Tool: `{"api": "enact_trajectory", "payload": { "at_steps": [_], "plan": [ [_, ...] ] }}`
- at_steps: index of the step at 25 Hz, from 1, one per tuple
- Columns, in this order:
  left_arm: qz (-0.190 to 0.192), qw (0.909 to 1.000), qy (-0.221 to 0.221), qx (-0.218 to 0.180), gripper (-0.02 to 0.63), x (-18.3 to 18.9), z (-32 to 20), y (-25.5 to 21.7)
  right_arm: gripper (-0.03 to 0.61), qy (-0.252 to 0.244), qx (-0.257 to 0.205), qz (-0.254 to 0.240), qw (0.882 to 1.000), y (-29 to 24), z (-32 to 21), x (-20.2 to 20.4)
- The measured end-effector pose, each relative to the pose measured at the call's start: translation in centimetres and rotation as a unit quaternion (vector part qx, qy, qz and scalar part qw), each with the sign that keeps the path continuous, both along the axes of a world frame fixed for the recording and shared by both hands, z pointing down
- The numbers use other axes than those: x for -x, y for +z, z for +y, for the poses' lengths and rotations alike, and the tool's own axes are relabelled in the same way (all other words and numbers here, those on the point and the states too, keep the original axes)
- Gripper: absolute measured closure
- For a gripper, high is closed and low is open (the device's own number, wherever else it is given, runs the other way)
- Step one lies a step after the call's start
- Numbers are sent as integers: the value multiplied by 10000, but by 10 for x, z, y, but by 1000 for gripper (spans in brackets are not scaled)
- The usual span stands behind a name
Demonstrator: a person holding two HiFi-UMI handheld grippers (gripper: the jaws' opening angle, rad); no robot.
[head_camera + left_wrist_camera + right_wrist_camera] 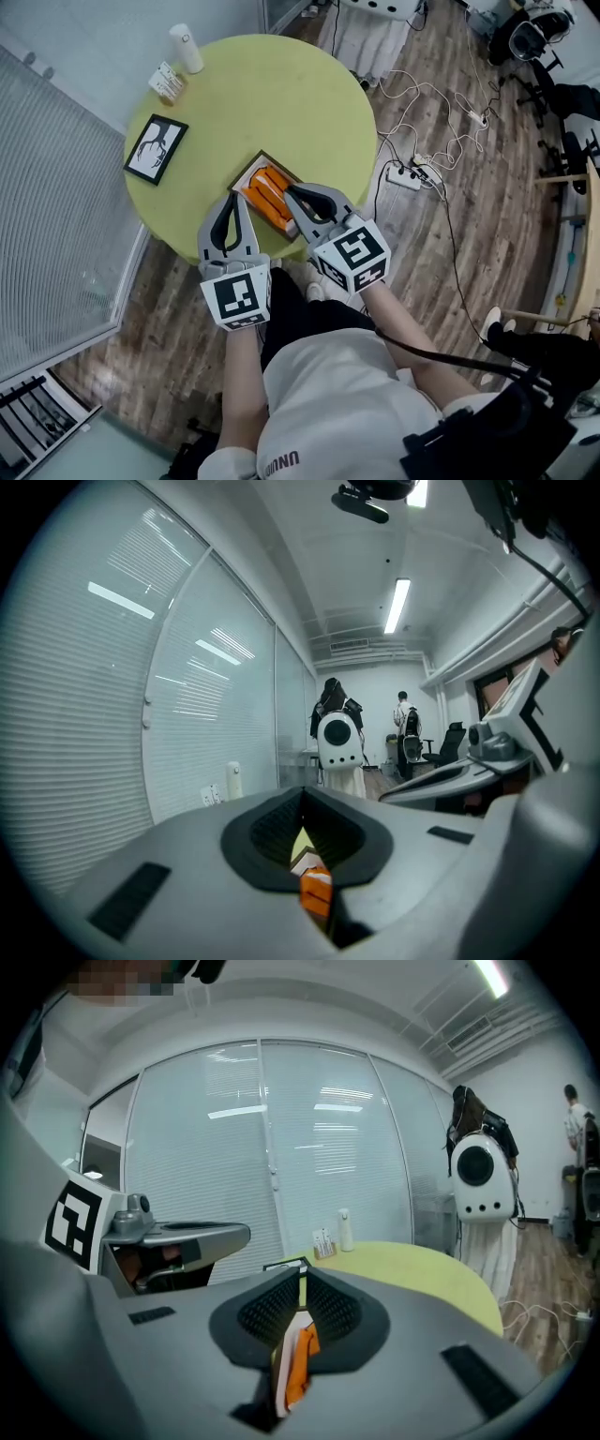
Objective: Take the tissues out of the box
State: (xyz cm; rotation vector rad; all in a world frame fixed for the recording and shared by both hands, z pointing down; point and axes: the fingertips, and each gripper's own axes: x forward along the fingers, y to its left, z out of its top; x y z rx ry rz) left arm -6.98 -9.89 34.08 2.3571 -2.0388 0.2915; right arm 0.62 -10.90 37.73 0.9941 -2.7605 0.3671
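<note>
At 6 o'clock, left tongs point(301, 792): grey, black ribbed pads, tips closed together, nothing gripped. Through the slit below the tips, a sliver of yellow-green counter point(302, 844) and, under it, part of an orange box point(316, 891) with a pale edge. At 3 o'clock, right tongs point(398, 794), lying about level, pointing toward the centre. From 8 to 11 o'clock, glass wall point(216, 714) with lowered blinds. At 8 o'clock, a white bottle point(233, 780) just beside a small card holder point(212, 796). Near centre, a white rounded pack point(338, 740) with a dark round window, pale cloth beneath. At 2 o'clock from it, a person point(402, 710) standing, a black chair point(454, 740) near. Toward 12 o'clock, ceiling light strip point(397, 606).
</note>
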Motion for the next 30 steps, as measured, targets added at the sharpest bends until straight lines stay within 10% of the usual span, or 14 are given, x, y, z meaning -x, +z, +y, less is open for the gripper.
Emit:
{"api": "enact_trajectory", "payload": {
  "at_steps": [6, 30],
  "plan": [
    [149, 9993, 189, 288, 600, 10, -26, 22, 453, 159, 383, 142, 9990, 21, -19, 7],
    [479, 9921, 544, 1021, 600, 18, -55, 78, 400, -101, 1502, 1491, 9773, 97, -41, 34]
  ]
}}
